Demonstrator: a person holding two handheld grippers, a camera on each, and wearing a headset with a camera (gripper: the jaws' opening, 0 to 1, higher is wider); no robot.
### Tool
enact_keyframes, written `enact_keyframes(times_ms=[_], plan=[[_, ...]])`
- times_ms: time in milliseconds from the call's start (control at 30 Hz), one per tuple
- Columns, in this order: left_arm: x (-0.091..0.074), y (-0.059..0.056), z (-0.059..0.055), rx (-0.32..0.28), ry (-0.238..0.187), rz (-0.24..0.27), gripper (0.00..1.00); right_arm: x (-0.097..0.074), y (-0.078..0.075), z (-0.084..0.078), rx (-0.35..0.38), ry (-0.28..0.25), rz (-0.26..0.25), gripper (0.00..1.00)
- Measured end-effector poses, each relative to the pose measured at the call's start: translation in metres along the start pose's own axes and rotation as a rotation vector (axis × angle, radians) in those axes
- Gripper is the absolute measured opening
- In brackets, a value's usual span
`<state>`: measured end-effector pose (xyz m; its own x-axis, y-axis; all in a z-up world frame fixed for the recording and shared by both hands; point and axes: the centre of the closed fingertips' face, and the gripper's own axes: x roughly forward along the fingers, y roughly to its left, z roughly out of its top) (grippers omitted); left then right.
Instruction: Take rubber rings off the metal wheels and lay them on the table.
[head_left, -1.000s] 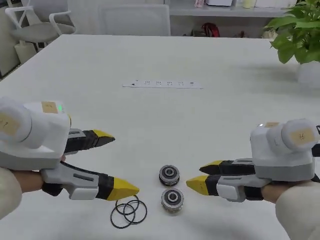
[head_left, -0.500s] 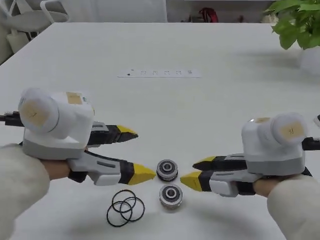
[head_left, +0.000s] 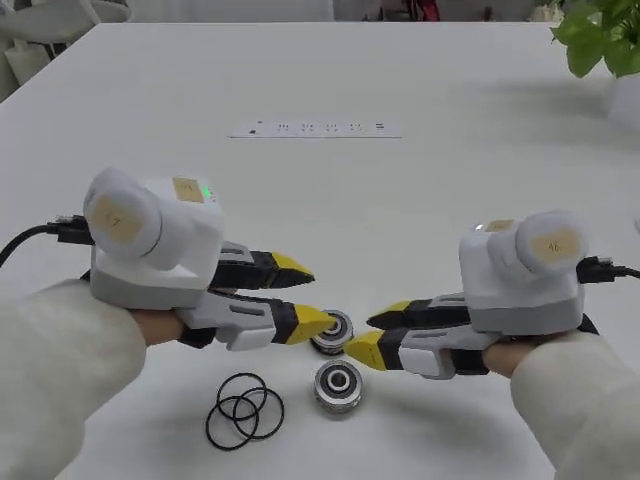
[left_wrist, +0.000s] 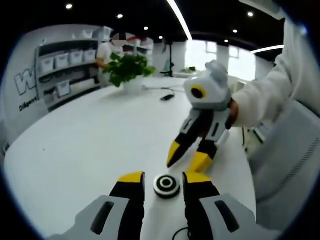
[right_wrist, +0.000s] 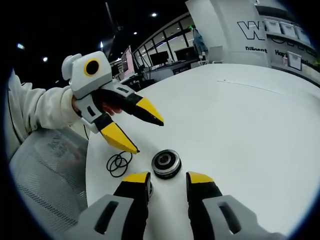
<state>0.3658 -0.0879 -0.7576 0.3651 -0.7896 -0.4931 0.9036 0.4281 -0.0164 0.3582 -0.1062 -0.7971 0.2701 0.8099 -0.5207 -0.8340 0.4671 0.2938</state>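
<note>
**Spread jaws facing each other over two metal wheels**

At the left of the head view, the left gripper is hovering low over the white table with its yellow-tipped jaws spread and nothing between them. Its lower tip is sitting just beside the far wheel. In the left gripper view that wheel is lying on the tabletop just ahead of the jaw tips.

Below this gripper, a few loose black rubber rings are lying overlapped on the table. Just to their right, the near wheel is resting flat, close to the far one.

The right gripper is pointing in from the right, its jaws parted and empty, near both wheels. A socket strip is lying well beyond them.
</note>
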Motion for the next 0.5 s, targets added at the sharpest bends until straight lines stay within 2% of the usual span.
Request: enact_keyframes(times_ms=[167, 267, 500], plan=[[0.009, -0.004, -0.005, 0.007, 0.020, -0.019, 0.27, 0.005, 0.000, -0.003, -0.029, 0.021, 0.003, 0.25], [0.015, -0.006, -0.013, 0.020, 0.052, -0.031, 0.27, 0.007, 0.000, -0.004, -0.039, 0.030, 0.006, 0.25], [0.022, -0.006, -0.022, 0.026, 0.087, -0.037, 0.23, 0.010, 0.000, -0.006, -0.056, 0.044, 0.008, 0.22]])
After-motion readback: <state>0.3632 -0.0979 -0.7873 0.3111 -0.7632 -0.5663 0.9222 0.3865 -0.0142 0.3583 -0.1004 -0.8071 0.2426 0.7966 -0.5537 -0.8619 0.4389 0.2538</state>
